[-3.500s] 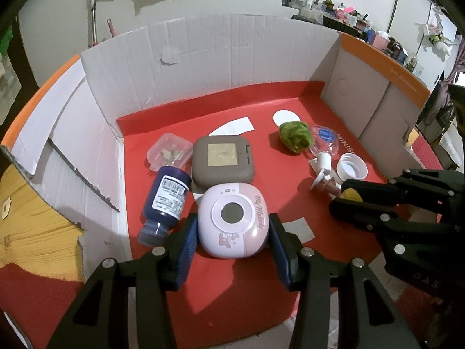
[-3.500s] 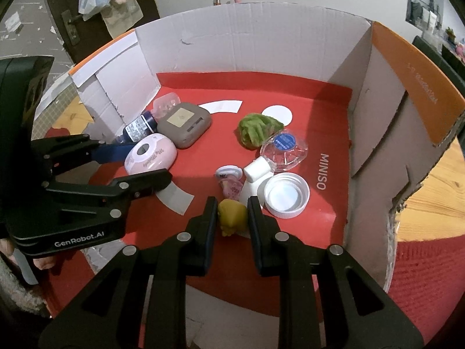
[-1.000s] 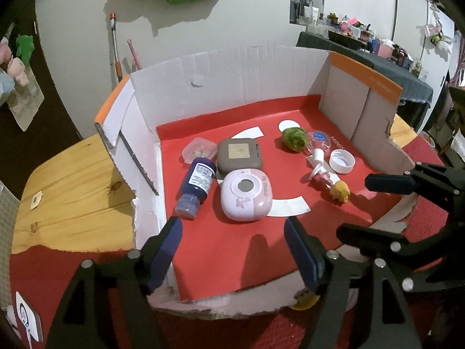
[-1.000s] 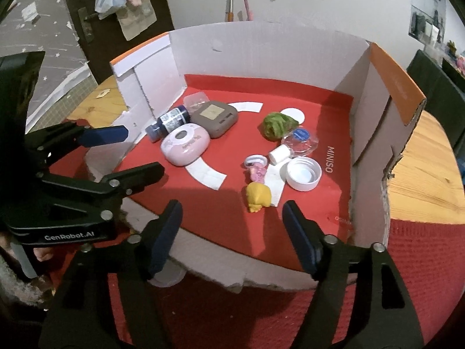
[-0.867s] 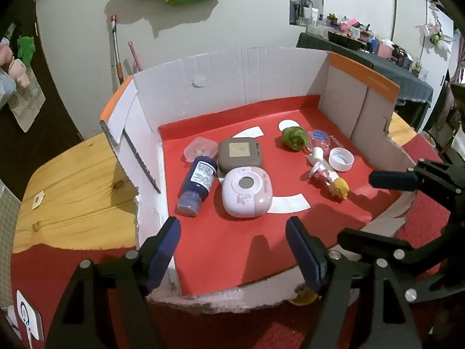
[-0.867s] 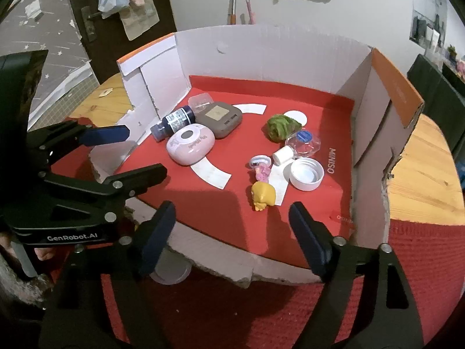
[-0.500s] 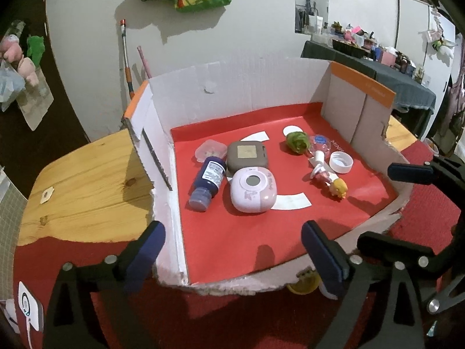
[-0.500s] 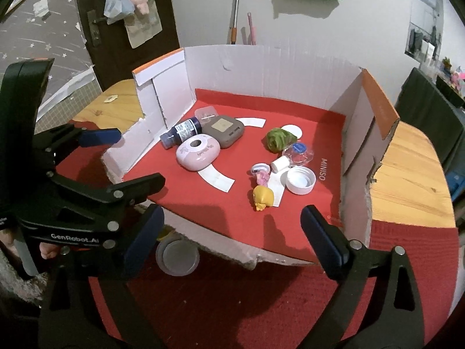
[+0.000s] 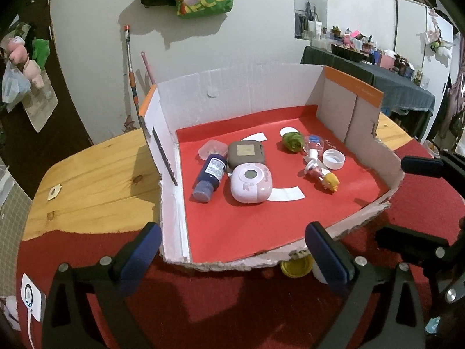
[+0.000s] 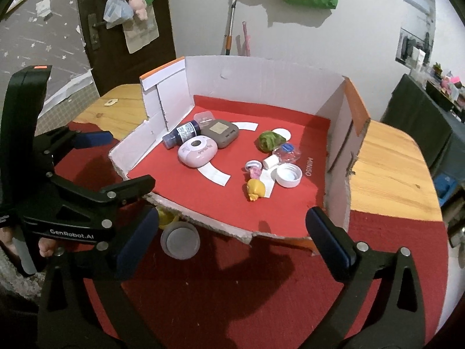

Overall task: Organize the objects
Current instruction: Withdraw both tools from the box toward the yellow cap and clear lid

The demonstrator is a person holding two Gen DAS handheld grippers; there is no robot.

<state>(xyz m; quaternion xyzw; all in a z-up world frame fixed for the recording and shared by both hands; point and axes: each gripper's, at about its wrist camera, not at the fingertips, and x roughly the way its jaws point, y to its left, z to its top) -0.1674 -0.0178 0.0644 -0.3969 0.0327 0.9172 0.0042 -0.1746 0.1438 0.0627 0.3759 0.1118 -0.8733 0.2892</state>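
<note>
A torn cardboard box (image 9: pixel 348 107) with a red floor holds the objects. On its left side lie a pink round device (image 9: pixel 251 183), a brown case (image 9: pixel 246 152), a blue bottle (image 9: pixel 210 174) and a small clear tub (image 9: pixel 212 148). To the right are a green lump (image 9: pixel 292 141), a clear bottle (image 10: pixel 286 149), a white cap (image 9: pixel 333 159) and a yellow figure (image 10: pixel 255 189). My left gripper (image 9: pixel 232 241) and my right gripper (image 10: pixel 234 226) hang before the box's torn front edge. Both sets of jaws are opening, with nothing held between them.
The box rests on a red cloth (image 10: pixel 232 290) over a wooden table (image 9: pixel 96 174). A yellow lid (image 9: pixel 296 267) and a grey round lid (image 10: pixel 180 241) lie at the box's front edge. A white device (image 9: pixel 29 296) sits at the near left.
The left gripper let go of the pink device and the right let go of the yellow figure. Both drew back out of the box, rose a little and spread their jaws wide.
</note>
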